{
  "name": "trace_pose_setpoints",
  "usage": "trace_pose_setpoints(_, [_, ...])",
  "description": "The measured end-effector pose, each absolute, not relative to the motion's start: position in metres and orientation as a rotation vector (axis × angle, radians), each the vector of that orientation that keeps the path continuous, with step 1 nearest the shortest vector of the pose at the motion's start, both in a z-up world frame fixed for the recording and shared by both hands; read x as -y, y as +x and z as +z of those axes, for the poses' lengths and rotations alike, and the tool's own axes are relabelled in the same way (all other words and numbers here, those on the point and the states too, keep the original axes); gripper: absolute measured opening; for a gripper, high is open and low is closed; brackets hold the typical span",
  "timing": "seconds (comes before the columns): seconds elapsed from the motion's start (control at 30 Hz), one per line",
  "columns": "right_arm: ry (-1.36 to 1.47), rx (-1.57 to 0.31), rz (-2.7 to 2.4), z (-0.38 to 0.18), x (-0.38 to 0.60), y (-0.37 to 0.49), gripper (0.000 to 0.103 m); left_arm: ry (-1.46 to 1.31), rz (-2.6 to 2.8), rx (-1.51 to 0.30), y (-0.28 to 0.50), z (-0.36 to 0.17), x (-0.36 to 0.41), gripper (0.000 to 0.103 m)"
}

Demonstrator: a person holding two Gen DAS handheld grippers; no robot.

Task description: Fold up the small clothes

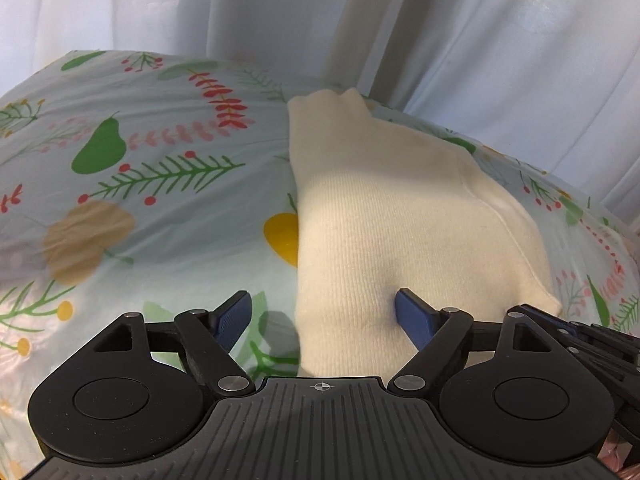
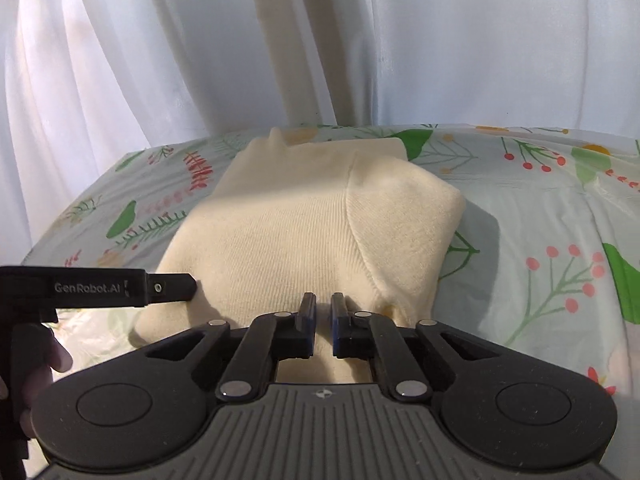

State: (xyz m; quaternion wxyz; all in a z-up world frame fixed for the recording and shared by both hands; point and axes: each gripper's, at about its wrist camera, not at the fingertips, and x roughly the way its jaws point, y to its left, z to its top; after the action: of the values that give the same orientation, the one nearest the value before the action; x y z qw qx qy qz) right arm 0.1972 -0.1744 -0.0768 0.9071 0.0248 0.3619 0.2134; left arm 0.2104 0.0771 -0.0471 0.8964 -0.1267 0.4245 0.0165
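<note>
Cream ribbed-knit sweater (image 2: pixel 304 232) lies folded; left hand-held gripper (image 1: pixel 322 316) spread wide, right hand-held gripper (image 2: pixel 323 312) nearly closed, empty.

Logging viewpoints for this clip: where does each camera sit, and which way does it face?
Left wrist: on the left gripper, aimed down over open jaws at the cream garment.
Right wrist: on the right gripper, jaws nearly together; a hand shows at left.
Shared: garment, floral sheet, white curtain.
</note>
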Motion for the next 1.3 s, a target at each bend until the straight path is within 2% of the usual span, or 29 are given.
trace_pose_setpoints(0.07, [0.076, -0.763, 0.441, -0.076, 0.182, 0.199, 0.000, -0.264, 0.019, -0.879, 0.208, -0.048, -0.081, 0.087])
trace_pose_setpoints(0.57, [-0.009, -0.818, 0.396, -0.078, 0.180, 0.189, 0.000, -0.210, 0.036, -0.956, 0.195, -0.053, -0.083, 0.091])
trace_pose_setpoints(0.73, [0.013, -0.961, 0.269, -0.071, 0.182, 0.179, 0.000, -0.177, 0.050, -0.995, 0.180, -0.051, -0.090, 0.091])
trace_pose_setpoints(0.8, [0.024, -1.071, 0.158, -0.073, 0.184, 0.172, 0.025, -0.117, 0.095, -1.045, 0.173, -0.054, -0.088, 0.088])
trace_pose_setpoints(0.87, [0.045, -1.090, 0.186, -0.070, 0.186, 0.158, 0.063, -0.037, 0.119, -1.063, 0.163, -0.058, -0.083, 0.087])
trace_pose_setpoints(0.97, [0.034, -1.094, 0.216, -0.062, 0.183, 0.142, 0.087, -0.037, 0.102, -1.067, 0.148, -0.056, -0.081, 0.088])
trace_pose_setpoints(1.07, [0.008, -1.096, 0.217, -0.054, 0.175, 0.136, 0.099, -0.121, 0.076, -1.091, 0.142, -0.049, -0.084, 0.089])
trace_pose_setpoints(1.3, [-0.081, -1.163, 0.171, -0.041, 0.156, 0.152, 0.099, -0.150, 0.093, -1.068, 0.147, -0.024, -0.084, 0.094])
